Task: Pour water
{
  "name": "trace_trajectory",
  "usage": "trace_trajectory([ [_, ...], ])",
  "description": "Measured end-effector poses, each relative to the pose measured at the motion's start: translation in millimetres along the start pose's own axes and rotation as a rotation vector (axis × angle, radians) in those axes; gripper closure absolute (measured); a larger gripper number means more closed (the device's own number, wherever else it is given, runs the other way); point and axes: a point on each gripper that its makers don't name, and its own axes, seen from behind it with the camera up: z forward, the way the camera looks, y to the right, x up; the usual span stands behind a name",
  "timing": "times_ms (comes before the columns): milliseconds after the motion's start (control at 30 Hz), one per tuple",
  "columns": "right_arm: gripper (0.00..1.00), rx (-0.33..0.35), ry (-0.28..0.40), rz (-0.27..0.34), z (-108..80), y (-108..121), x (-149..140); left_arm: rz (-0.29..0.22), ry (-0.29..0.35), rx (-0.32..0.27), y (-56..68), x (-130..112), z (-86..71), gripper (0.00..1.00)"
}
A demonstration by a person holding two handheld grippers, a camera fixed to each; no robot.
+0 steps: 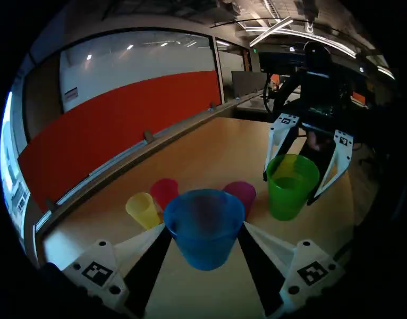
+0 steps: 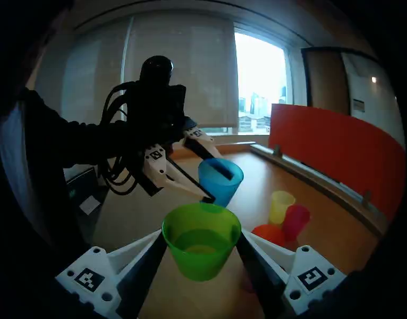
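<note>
two cups gripped: left gripper [image 1: 203, 227] clamps blue cup [image 1: 204, 247], right gripper [image 2: 201, 234] clamps green cup [image 2: 201, 263] holding water, both over table [image 1: 219, 149]. risk: rims apart, fast tilt misses blue, spills.

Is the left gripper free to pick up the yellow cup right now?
Probably not. The left gripper is shut on the blue cup, so it is occupied; the yellow cup stands just ahead on the table.
</note>
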Motion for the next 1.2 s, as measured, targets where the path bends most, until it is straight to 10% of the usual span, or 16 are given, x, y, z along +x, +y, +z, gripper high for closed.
trace_trajectory([
  [1200,0.09,0.028,-0.184,0.014,-10.8,-4,-69,0.099,-0.2,-0.136,43.1,-55,27.0,0.16],
])
